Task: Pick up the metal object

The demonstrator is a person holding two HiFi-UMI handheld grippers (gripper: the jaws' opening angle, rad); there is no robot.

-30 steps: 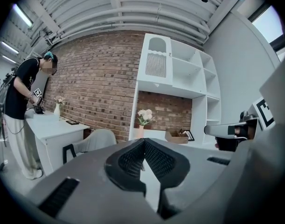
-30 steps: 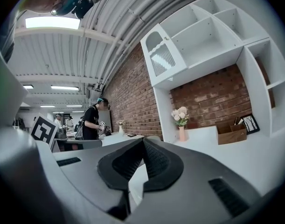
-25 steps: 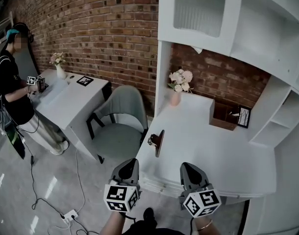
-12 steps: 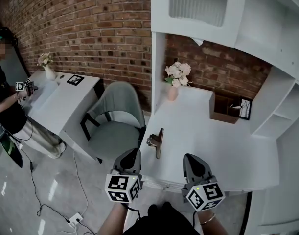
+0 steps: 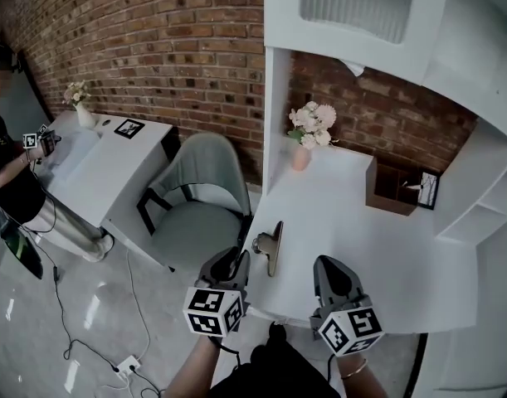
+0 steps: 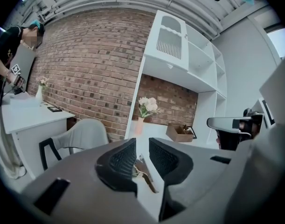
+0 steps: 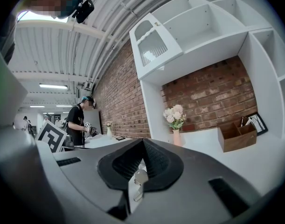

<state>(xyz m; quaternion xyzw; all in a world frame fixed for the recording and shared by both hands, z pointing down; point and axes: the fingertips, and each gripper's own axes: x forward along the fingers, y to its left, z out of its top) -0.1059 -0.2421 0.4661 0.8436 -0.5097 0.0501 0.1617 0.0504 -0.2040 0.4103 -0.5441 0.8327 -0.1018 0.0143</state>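
Note:
The metal object (image 5: 270,245), a large clip with a dark flat plate and a silver handle, lies near the left front edge of the white desk (image 5: 377,255). My left gripper (image 5: 228,265) hovers just in front of it at the desk edge. Its jaws are opening, and nothing sits between the pads. In the left gripper view the clip (image 6: 143,169) shows through the gap of the left gripper (image 6: 142,141). My right gripper (image 5: 329,274) hangs over the desk's front edge, right of the clip. Its tips meet, shut and empty, in the right gripper (image 7: 143,143) view.
A grey chair (image 5: 199,197) stands left of the desk. A vase of flowers (image 5: 307,135) and a wooden box (image 5: 396,191) sit at the desk's back under white shelves. A person (image 5: 8,156) stands by a second desk (image 5: 112,160). Cables and a power strip (image 5: 124,363) lie on the floor.
The left gripper's jaws have parted from shut. Both grippers have crept forward to the desk edge, the left one closing in on the clip.

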